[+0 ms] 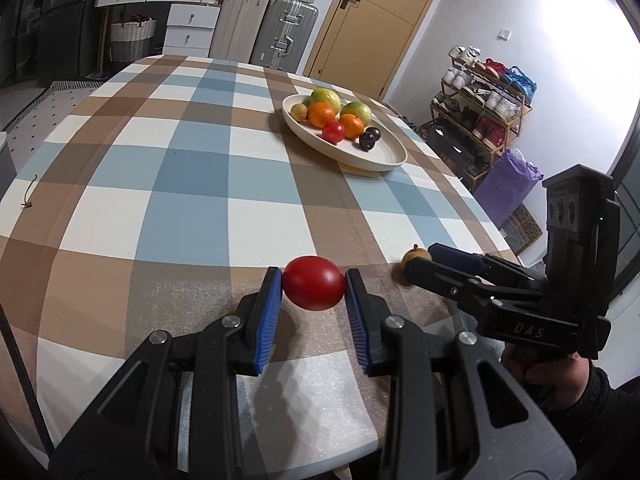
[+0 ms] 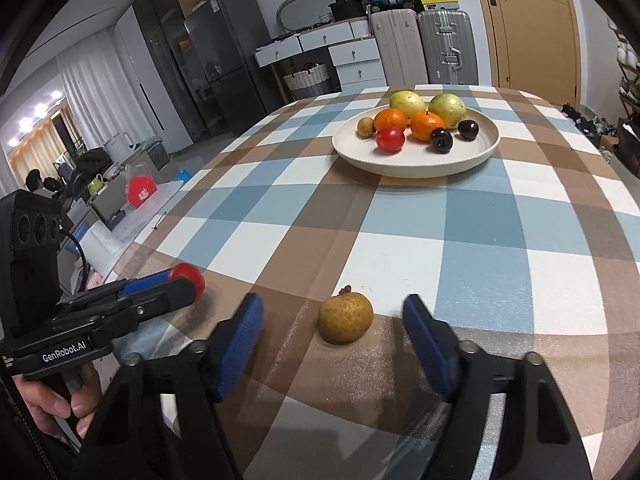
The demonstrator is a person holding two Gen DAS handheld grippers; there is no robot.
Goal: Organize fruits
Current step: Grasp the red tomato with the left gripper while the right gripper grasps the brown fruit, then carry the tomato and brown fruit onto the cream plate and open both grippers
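My left gripper point(image 1: 314, 288) is shut on a red tomato point(image 1: 314, 288), its blue pads touching both sides, just above the checked tablecloth near the front edge; the tomato also shows in the right wrist view point(image 2: 188, 274). My right gripper point(image 2: 333, 320) is open, with a small brown longan point(image 2: 346, 317) lying on the cloth between its fingers, untouched; the longan also shows in the left wrist view point(image 1: 414, 258). A cream plate point(image 2: 416, 164) farther back holds two green guavas, two oranges, a tomato, a longan and two dark plums; the plate shows in the left wrist view too point(image 1: 384, 156).
The table point(image 1: 180, 184) is round, with its edge close behind both grippers. Suitcases point(image 1: 284, 28), drawers and a door stand beyond the table. A shoe rack point(image 1: 480, 116) and a purple bag point(image 1: 508, 184) stand right of the table.
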